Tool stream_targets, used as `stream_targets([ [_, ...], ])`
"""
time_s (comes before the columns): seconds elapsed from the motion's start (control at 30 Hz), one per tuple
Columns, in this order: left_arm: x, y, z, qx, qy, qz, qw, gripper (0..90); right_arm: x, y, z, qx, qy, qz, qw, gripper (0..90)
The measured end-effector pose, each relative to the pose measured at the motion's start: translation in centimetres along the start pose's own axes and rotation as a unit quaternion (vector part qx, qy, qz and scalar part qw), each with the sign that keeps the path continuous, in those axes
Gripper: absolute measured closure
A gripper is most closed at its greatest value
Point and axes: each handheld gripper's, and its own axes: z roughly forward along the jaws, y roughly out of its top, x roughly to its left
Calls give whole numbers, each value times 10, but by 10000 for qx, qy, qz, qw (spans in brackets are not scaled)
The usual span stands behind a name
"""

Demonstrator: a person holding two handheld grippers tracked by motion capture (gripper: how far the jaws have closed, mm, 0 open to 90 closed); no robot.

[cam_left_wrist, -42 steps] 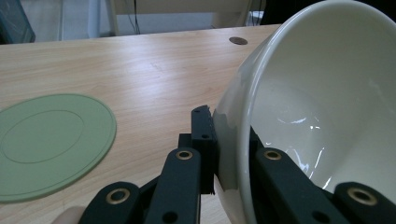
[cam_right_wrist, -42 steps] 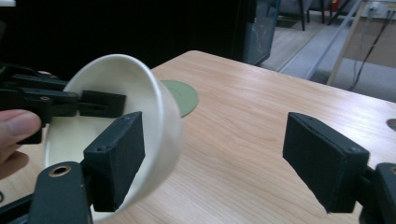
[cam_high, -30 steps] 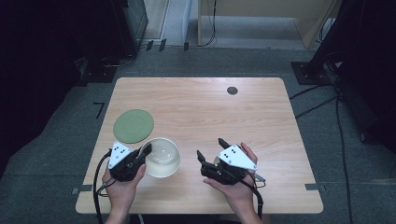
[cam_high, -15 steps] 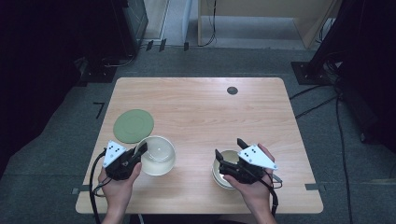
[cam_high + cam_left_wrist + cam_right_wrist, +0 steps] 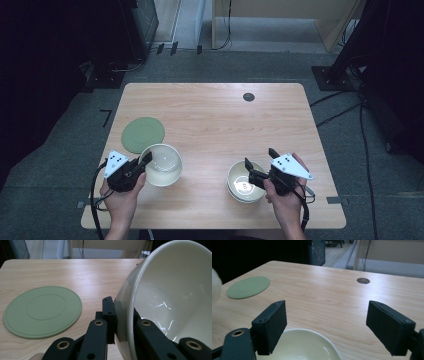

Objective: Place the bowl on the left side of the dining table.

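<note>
On your left, near the table's (image 5: 210,107) front-left corner, your left gripper (image 5: 136,167) is clamped tight on the near-left rim of the glossy white ceramic bowl (image 5: 162,164); in the left gripper view the wall of that bowl (image 5: 175,297) runs up between the two black jaws, one outside and one inside, and it looks tipped rather than flat. The flat round pale-green mat (image 5: 143,134) lies just beyond that bowl, toward the table's left edge, so any set-down there means carrying the bowl away from you and slightly left. Toward the front-right, the second cream-white ceramic bowl (image 5: 242,182) rests on the table, and your right gripper (image 5: 260,170) sits over its right rim. Its jaws have just been opening and now stand wide, nothing pressed between them; in the right gripper view that bowl's (image 5: 304,346) rim lies below and between the jaws, untouched. I judge this bowl released, with the left hand the one to move next.
</note>
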Motion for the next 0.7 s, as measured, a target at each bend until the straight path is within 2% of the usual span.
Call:
stream_targets([
  [0.37, 7, -1, -1, -13, 63, -65, 10000, 845, -33, -9, -5, 98, -323, 159, 9993, 167],
  [0.7, 18, -1, 0, -10, 167, -154, 9997, 845, -55, -19, -6, 208, -591, 309, 9976, 167],
])
